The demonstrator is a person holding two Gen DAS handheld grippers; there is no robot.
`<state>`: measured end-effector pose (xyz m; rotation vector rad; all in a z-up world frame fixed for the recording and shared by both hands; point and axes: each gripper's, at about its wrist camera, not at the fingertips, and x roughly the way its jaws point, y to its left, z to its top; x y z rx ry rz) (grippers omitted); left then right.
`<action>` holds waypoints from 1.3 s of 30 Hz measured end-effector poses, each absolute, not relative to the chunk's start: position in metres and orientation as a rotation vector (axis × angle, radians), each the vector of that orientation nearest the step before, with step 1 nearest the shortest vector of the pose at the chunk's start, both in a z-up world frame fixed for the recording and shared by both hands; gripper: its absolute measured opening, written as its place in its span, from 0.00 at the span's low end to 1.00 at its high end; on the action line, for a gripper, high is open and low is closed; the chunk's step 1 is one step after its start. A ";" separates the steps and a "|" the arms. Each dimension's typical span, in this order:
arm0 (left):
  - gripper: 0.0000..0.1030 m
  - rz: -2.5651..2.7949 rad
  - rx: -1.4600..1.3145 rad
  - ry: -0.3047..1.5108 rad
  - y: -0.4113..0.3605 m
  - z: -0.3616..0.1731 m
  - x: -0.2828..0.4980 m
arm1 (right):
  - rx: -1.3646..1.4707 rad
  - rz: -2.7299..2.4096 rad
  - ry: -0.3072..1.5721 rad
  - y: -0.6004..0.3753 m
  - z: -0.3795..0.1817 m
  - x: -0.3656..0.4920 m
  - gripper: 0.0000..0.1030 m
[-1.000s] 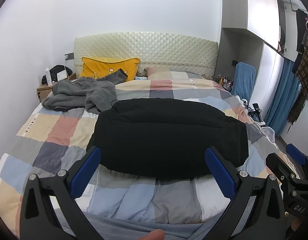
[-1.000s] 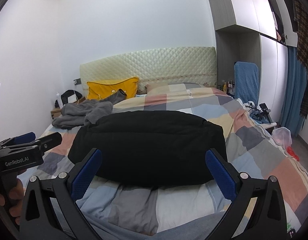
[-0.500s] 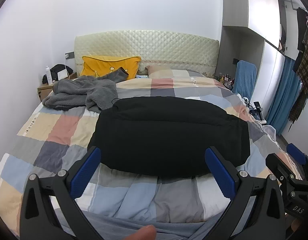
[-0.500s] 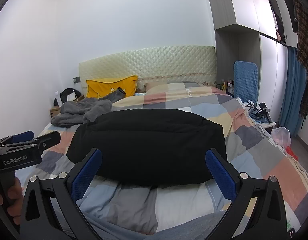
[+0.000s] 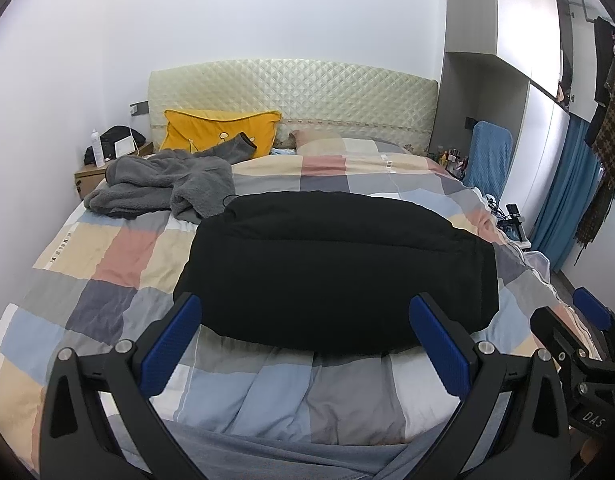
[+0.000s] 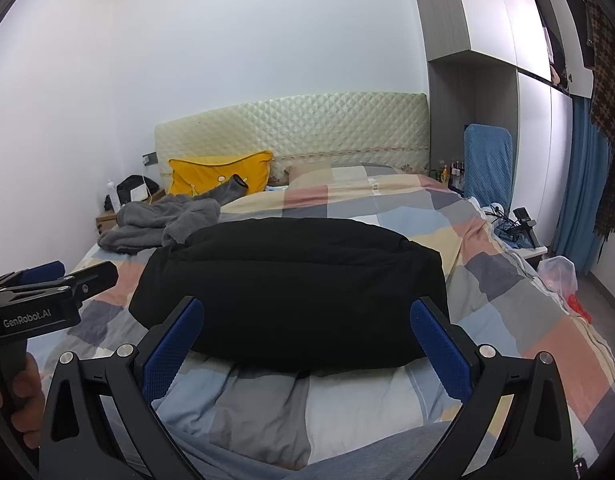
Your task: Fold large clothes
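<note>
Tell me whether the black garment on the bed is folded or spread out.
Folded: the black garment lies as one compact, thick block on the checked duvet, with no sleeves or loose ends showing. Both grippers hang open, touching nothing.

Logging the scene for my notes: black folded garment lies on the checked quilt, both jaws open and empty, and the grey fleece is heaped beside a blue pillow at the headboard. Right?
One slip: the pillow is yellow, not blue, as the left wrist view shows. The grey fleece lies heaped beside it; the rest stands.
</note>
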<state>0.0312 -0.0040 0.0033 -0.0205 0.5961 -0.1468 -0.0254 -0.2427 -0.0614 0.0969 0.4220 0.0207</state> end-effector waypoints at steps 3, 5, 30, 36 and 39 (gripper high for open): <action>1.00 -0.149 -0.017 0.596 -0.004 0.003 0.032 | 0.097 0.020 0.424 -0.242 -0.061 -0.025 1.00; 1.00 -0.150 -0.016 0.594 -0.004 0.003 0.031 | 0.098 0.021 0.424 -0.243 -0.061 -0.026 1.00; 1.00 -0.147 -0.009 0.600 -0.006 0.004 0.028 | 0.098 0.022 0.433 -0.246 -0.061 -0.024 1.00; 1.00 -0.150 0.000 0.592 -0.007 0.006 0.027 | 0.101 0.034 0.433 -0.247 -0.062 -0.023 1.00; 1.00 -0.151 0.002 0.594 -0.007 0.005 0.028 | 0.103 0.031 0.437 -0.248 -0.063 -0.022 1.00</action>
